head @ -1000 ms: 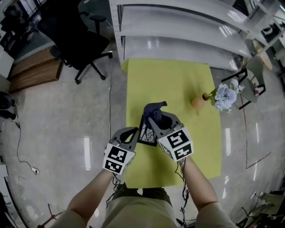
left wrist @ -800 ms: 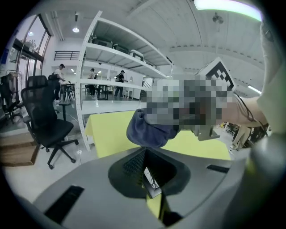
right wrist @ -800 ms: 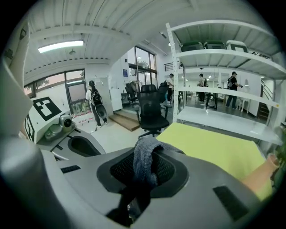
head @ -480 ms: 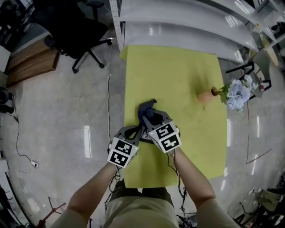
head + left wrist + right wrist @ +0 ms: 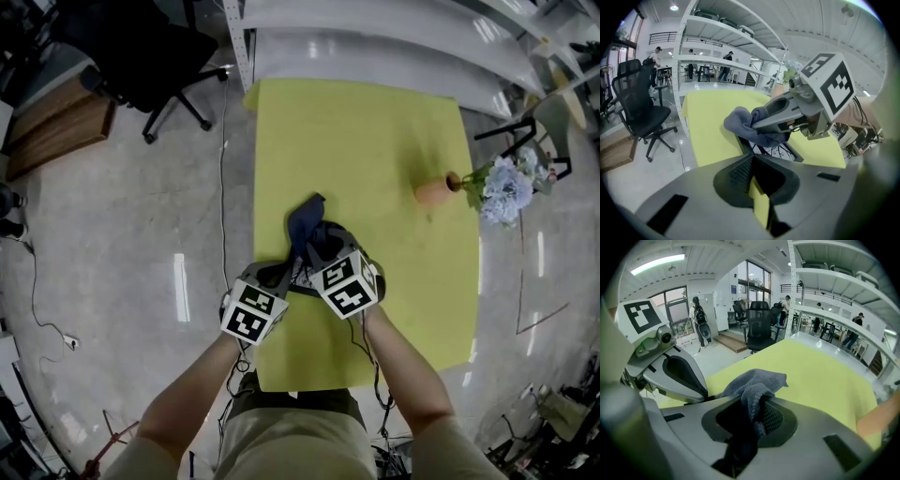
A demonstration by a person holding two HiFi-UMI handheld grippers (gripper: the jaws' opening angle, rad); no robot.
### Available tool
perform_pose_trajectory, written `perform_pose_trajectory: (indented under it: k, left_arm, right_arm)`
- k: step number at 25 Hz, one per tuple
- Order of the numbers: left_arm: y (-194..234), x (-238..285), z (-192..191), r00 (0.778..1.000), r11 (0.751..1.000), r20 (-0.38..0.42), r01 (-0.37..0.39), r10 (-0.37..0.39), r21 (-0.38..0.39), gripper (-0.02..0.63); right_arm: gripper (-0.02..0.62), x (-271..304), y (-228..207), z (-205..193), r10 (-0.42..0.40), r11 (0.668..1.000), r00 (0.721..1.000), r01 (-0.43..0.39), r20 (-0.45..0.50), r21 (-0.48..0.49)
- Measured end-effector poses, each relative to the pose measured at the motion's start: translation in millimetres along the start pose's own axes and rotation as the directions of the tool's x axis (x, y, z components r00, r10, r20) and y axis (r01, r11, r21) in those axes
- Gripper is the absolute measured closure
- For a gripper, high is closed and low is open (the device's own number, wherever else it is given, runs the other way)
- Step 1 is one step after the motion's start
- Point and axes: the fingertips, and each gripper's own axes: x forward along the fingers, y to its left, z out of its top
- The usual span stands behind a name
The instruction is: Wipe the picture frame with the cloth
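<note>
The black picture frame point(image 5: 774, 152), with a tree drawing, lies low over the yellow table point(image 5: 375, 141); in the head view only a sliver of the frame point(image 5: 299, 277) shows between the two grippers. My left gripper point(image 5: 753, 155) is shut on the frame's near edge, and it sits at the table's left in the head view point(image 5: 281, 275). A dark blue cloth point(image 5: 754, 380) is bunched in my right gripper point(image 5: 756, 393), which is shut on it. The cloth point(image 5: 745, 124) rests on the frame's far upper corner, and its loose end point(image 5: 302, 217) sticks out past the right gripper point(image 5: 319, 246).
An orange vase point(image 5: 434, 192) with pale blue flowers point(image 5: 506, 187) stands at the table's right edge. White shelving point(image 5: 375, 47) runs behind the table's far end. A black office chair point(image 5: 141, 66) and a wooden platform point(image 5: 56, 131) stand on the floor to the left.
The right gripper has slid left with the cloth across the frame, closer to the left gripper. The left gripper keeps its hold on the frame.
</note>
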Motion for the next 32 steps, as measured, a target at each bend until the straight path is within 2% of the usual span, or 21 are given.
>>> perform_pose_trajectory:
  k: [2, 7, 11, 13, 18, 21, 23, 26, 32]
  left_arm:
    - [-1.5, 1.2, 2.1, 1.000, 1.000, 0.007, 0.001, -0.001, 0.013, 0.598]
    - [-0.3, 2.0, -0.9, 0.999, 0.999, 0.035, 0.015, -0.014, -0.029, 0.598]
    - [-1.0, 3.4, 0.4, 1.000, 1.000, 0.021, 0.011, -0.011, 0.003, 0.598]
    - [-0.7, 4.0, -0.9, 1.000, 1.000, 0.024, 0.018, -0.018, -0.006, 0.598]
    - [0.1, 1.9, 0.4, 0.999, 0.999, 0.034, 0.021, -0.020, -0.036, 0.598]
    - [-0.2, 1.6, -0.1, 0.999, 0.997, 0.036, 0.032, -0.030, -0.071, 0.598]
    - [-0.6, 1.5, 0.3, 0.999, 0.998, 0.031, 0.032, -0.030, -0.060, 0.598]
    - [-1.4, 2.4, 0.3, 0.999, 1.000, 0.027, 0.019, -0.019, -0.025, 0.598]
    - [-1.7, 3.5, 0.4, 0.999, 0.999, 0.035, 0.027, -0.026, -0.030, 0.598]
  right_arm:
    - [0.520, -6.5, -6.2, -7.2, -0.014, 1.000, 1.000, 0.014, -0.028, -0.010]
    - [0.522, -24.5, -28.7, -29.0, -0.054, 0.997, 0.996, 0.057, -0.067, 0.048]
    - [0.522, -41.0, -48.9, -45.9, -0.117, 0.990, 0.987, 0.124, -0.106, 0.064]
    - [0.522, -54.6, -50.1, -39.1, -0.123, 0.989, 0.989, 0.128, -0.078, 0.071]
    - [0.522, -72.7, -14.5, 13.8, -0.015, 0.998, 0.996, 0.009, 0.088, 0.069]
    - [0.520, -58.9, 17.3, 32.8, 0.065, 0.997, 0.991, -0.070, 0.121, 0.040]
    - [0.520, -42.1, 35.4, 34.8, 0.102, 0.994, 0.989, -0.104, 0.104, 0.017]
    - [0.520, -14.9, 51.2, 20.5, 0.114, 0.993, 0.993, -0.114, 0.032, -0.023]
    - [0.522, -6.0, 48.7, -11.8, 0.111, 0.994, 0.992, -0.112, -0.058, -0.017]
